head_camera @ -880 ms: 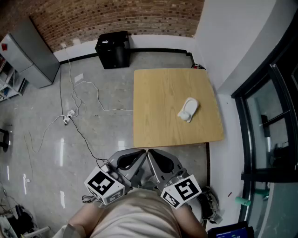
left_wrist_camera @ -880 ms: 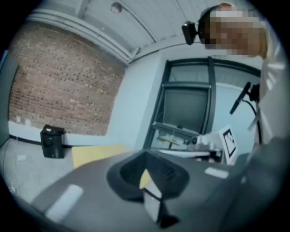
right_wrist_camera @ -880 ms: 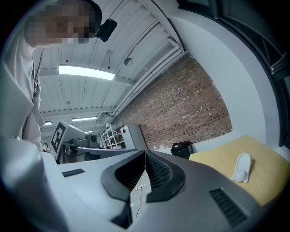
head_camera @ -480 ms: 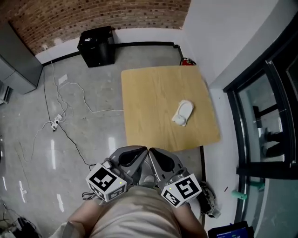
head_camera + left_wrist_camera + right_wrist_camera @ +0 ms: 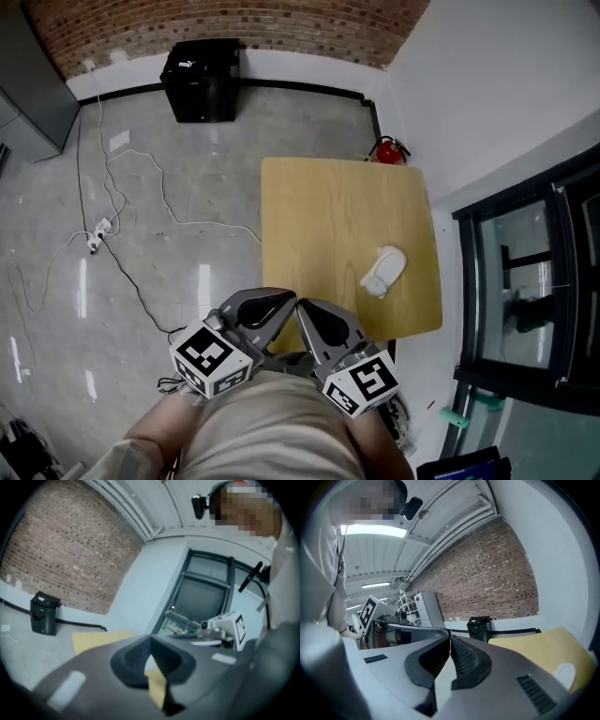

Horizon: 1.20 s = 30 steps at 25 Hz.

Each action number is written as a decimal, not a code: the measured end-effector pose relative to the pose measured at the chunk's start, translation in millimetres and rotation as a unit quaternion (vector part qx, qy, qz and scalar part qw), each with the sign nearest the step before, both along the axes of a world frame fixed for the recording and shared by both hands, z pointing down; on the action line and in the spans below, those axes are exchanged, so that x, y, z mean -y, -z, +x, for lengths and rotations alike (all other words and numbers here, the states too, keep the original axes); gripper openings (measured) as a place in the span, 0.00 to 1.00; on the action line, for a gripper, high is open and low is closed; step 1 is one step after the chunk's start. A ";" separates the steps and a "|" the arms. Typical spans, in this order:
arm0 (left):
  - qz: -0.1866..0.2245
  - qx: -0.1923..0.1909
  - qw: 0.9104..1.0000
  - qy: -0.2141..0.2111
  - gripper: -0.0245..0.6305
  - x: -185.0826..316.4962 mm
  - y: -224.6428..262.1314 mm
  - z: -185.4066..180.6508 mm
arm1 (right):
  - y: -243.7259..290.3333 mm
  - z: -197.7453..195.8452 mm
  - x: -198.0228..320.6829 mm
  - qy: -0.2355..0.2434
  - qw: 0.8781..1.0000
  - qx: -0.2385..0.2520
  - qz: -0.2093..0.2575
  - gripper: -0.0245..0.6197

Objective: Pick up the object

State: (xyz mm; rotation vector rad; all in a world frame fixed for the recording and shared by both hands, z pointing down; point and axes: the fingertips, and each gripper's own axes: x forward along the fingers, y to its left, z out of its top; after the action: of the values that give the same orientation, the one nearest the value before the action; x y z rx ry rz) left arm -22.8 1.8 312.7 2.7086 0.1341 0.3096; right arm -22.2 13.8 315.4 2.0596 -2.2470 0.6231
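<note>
A small white object (image 5: 383,271) lies on the square wooden table (image 5: 319,225), toward its right near part. In the right gripper view the white object (image 5: 564,674) shows at the lower right on the table (image 5: 539,648). Both grippers are held close to the person's body, short of the table's near edge. My left gripper (image 5: 293,304) is shut with nothing in it, and my right gripper (image 5: 299,306) is shut and empty too, their tips almost meeting. The left gripper view shows its jaws (image 5: 151,645) closed, with a strip of table (image 5: 98,641) beyond.
A black box (image 5: 200,79) stands against the brick wall at the back. White cables (image 5: 122,225) trail over the grey floor left of the table. A red fire extinguisher (image 5: 386,150) sits at the table's far right corner. A glass partition (image 5: 525,281) runs along the right.
The view has shifted: the table and white object now sit lower and nearer the grippers, and the fire extinguisher shows fully. Both grippers stay shut in the same place by the body.
</note>
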 end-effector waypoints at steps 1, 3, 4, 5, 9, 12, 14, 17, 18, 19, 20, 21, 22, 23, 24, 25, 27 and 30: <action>-0.001 0.003 1.000 0.005 0.03 6.4 -3.3 -0.3 | -2.4 -0.2 6.6 0.009 1.000 0.001 -0.003 0.05; -0.002 0.013 1.000 0.014 0.03 17.5 -10.8 -0.7 | -8.5 -0.8 18.4 0.026 1.000 0.003 -0.010 0.05; -0.002 0.019 1.000 0.020 0.03 22.0 -13.8 -0.6 | -11.4 -0.8 23.1 0.036 0.999 0.003 -0.013 0.05; 0.000 0.025 0.999 0.029 0.03 25.3 -15.7 0.0 | -13.7 -0.2 26.7 0.047 0.999 0.005 -0.016 0.05; 0.010 0.042 0.996 0.078 0.03 34.1 -20.3 7.7 | -22.0 11.4 39.2 0.098 0.995 0.017 -0.019 0.05; 0.001 0.061 0.989 0.137 0.03 40.4 -29.5 4.8 | -32.3 11.2 49.2 0.158 0.987 0.024 -0.029 0.05; -0.014 0.082 0.981 0.178 0.03 44.2 -39.4 -3.9 | -41.9 2.0 53.6 0.213 0.976 0.026 -0.042 0.05; -0.018 0.118 0.968 0.221 0.03 44.4 -52.1 -20.1 | -56.8 -16.8 51.4 0.291 0.954 0.020 -0.066 0.05; -0.015 0.129 0.964 0.231 0.03 44.5 -55.8 -24.9 | -62.1 -22.5 50.5 0.312 0.947 0.014 -0.075 0.05; -0.014 0.137 0.961 0.238 0.03 43.9 -59.5 -28.6 | -68.0 -26.9 49.8 0.329 0.940 0.007 -0.084 0.05; -0.014 0.142 0.960 0.242 0.03 41.7 -63.0 -30.8 | -74.2 -30.1 48.3 0.343 0.935 -0.004 -0.092 0.05; -0.018 0.141 0.960 0.242 0.03 37.6 -65.8 -31.3 | -80.6 -32.4 45.3 0.356 0.929 -0.016 -0.099 0.05; -0.025 0.136 0.962 0.236 0.03 31.2 -67.7 -29.6 | -86.7 -34.4 40.5 0.369 0.923 -0.030 -0.107 0.06; -0.035 0.127 0.965 0.225 0.03 23.0 -68.9 -25.7 | -92.4 -36.3 34.0 0.382 0.916 -0.041 -0.114 0.06; -0.048 0.119 0.969 0.212 0.03 14.1 -70.8 -19.9 | -98.1 -37.4 26.6 0.391 0.911 -0.050 -0.121 0.06; -0.060 0.114 0.971 0.201 0.03 6.1 -74.5 -13.4 | -104.4 -36.3 19.4 0.396 0.907 -0.058 -0.129 0.07; -0.076 0.120 0.972 0.189 0.02 -6.4 -88.6 0.4 | -120.4 -24.0 6.0 0.389 0.906 -0.072 -0.153 0.08; -0.112 0.125 0.969 0.179 0.13 -23.1 -118.1 27.1 | -148.3 19.0 -16.1 0.357 0.908 -0.088 -0.203 0.21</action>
State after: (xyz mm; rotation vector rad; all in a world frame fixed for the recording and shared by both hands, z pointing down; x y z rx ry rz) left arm 4.3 24.9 430.8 2.3852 -0.3665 0.4896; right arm -3.2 30.0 463.7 0.9575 -2.2749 0.7091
